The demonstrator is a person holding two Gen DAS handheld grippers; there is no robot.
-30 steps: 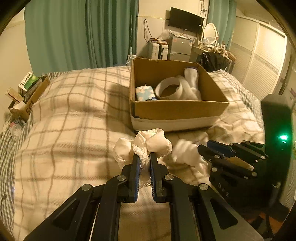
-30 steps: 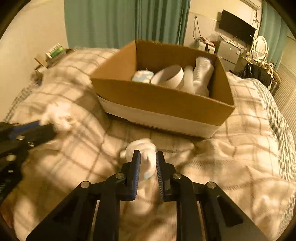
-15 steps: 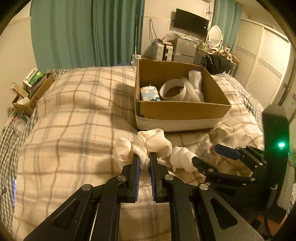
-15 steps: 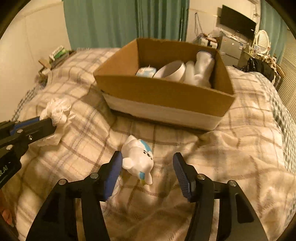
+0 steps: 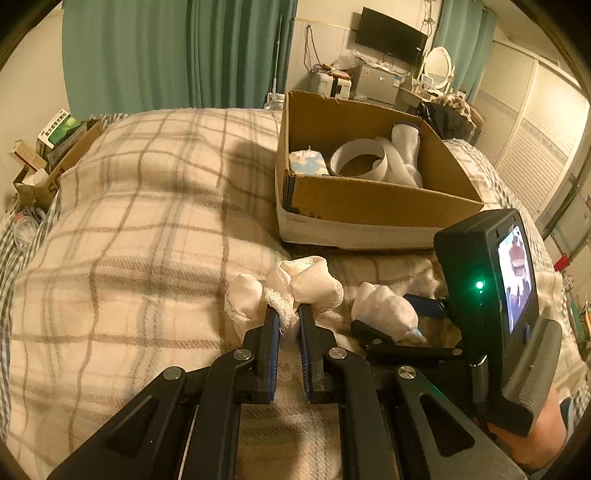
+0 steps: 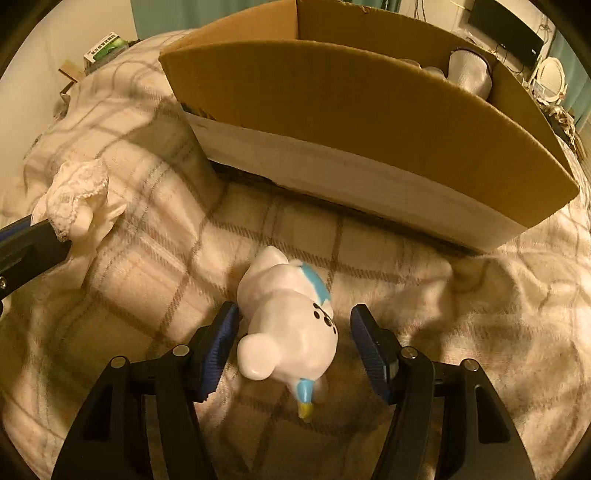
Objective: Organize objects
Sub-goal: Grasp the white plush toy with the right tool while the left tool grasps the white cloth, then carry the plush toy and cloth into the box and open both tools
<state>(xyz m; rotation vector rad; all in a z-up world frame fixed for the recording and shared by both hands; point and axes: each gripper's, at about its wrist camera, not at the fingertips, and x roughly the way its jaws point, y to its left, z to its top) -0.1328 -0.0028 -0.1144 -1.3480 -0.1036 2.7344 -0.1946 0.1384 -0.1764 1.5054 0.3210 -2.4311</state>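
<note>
My left gripper (image 5: 287, 314) is shut on a white lacy cloth bundle (image 5: 295, 288), held just over the plaid blanket; the bundle also shows in the right wrist view (image 6: 79, 199). My right gripper (image 6: 295, 321) is open, its fingers either side of a white toy bear with a blue scarf (image 6: 288, 317) that lies on the blanket; the bear also shows in the left wrist view (image 5: 384, 312). A cardboard box (image 5: 369, 203) stands just beyond, holding a tape roll (image 5: 360, 164), a white sock (image 5: 406, 144) and a blue packet (image 5: 308, 164). The box's near wall (image 6: 369, 122) fills the right wrist view.
The plaid blanket (image 5: 129, 221) covers a lumpy bed. A small box of packets (image 5: 51, 144) sits off the bed's left edge. Green curtains (image 5: 166, 55), a TV (image 5: 391, 35) and cabinets stand at the back of the room.
My right gripper has opened, let go of the toy bear, and moved down and forward around it, closer to the box. My left gripper stays shut on the cloth bundle.
</note>
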